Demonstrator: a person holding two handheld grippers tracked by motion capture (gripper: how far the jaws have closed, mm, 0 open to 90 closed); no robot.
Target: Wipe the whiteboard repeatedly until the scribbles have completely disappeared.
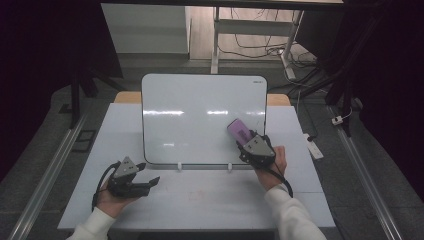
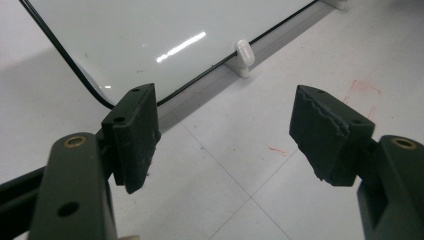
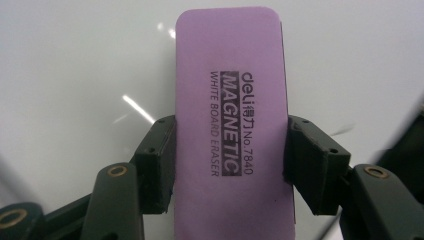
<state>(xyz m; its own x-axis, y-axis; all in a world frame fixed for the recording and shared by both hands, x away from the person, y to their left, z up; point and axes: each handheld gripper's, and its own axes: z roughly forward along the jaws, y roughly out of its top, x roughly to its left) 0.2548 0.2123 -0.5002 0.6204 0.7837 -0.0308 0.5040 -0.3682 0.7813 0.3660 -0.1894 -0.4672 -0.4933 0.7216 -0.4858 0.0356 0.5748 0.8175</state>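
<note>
A white board [image 1: 200, 117] stands tilted on the table on two small white feet [image 1: 179, 166]. My right gripper [image 1: 248, 141] is shut on a purple magnetic whiteboard eraser [image 1: 239, 131], holding it against the board's lower right area. In the right gripper view the eraser [image 3: 232, 125] sits lengthwise between both pads [image 3: 157, 162], with the board [image 3: 75, 75] behind it. My left gripper [image 1: 150, 181] rests low at the table's front left, open and holding nothing. In the left gripper view its pads [image 2: 135, 135] stand wide apart over the table, near the board's lower left corner [image 2: 95, 95].
The grey-white table top [image 1: 200, 195] has faint red marks [image 2: 362, 90] in front of the board. A white board foot [image 2: 244, 55] stands ahead of the left gripper. Desk legs and cables [image 1: 260, 47] lie on the floor beyond the table.
</note>
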